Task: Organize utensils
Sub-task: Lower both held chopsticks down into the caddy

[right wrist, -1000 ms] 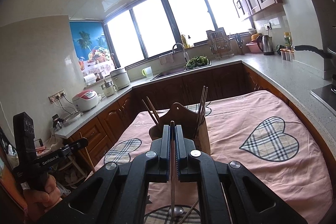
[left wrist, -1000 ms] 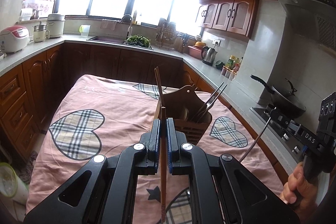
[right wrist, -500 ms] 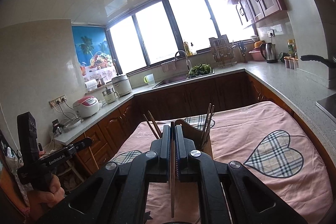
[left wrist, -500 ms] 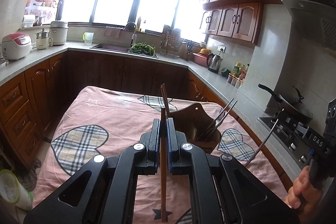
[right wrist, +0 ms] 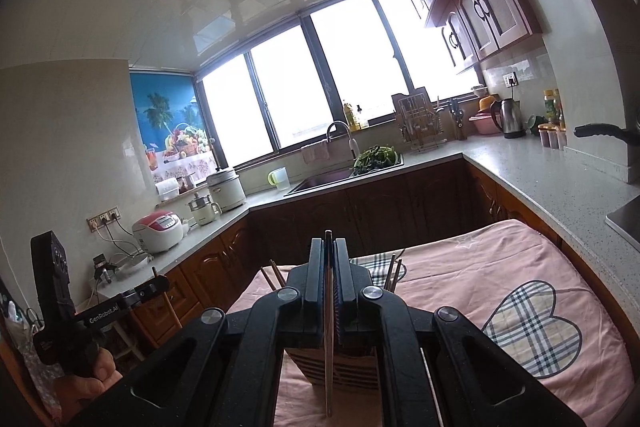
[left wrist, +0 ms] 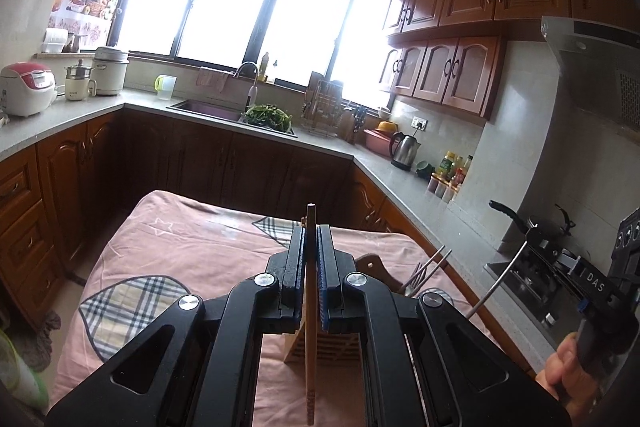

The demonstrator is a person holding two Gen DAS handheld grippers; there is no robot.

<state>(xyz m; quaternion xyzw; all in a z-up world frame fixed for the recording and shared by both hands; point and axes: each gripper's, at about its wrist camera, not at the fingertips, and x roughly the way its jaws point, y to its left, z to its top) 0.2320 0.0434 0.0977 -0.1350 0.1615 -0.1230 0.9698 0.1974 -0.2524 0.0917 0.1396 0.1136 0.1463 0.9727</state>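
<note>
Both tongs are clamped narrow on a utensil. Left gripper (left wrist: pixel 311 259) has its jaws closed on a wooden chopstick (left wrist: pixel 310 347), which stands nearly upright between the blue pads; its tip shows just above the fingers and its printed lower end hangs down toward the near edge of the view. Right gripper (right wrist: pixel 329 267) has its jaws closed on a thin metal utensil handle (right wrist: pixel 329 375), also held upright; what kind of utensil it is cannot be told, since its working end is out of view. Wooden utensil holder (left wrist: pixel 320 349) stands on the pink cloth (left wrist: pixel 192 247) covering the table, directly beyond and below both grippers and largely hidden by them. In the left wrist view, metal fork tines (left wrist: pixel 428 269) rise from the holder on its right side. In the right wrist view, wooden chopsticks (right wrist: pixel 274 273) lean out of the holder on the left and thin sticks (right wrist: pixel 394 269) show on the right. Each gripper hangs above the holder with its utensil clear of the compartments. A hand (left wrist: pixel 568 375) grips the right tool at the right edge of the left wrist view; another hand (right wrist: pixel 86 383) grips the left tool at the lower left of the right wrist view. Plaid heart patches (right wrist: pixel 532 331) mark the cloth.
</note>
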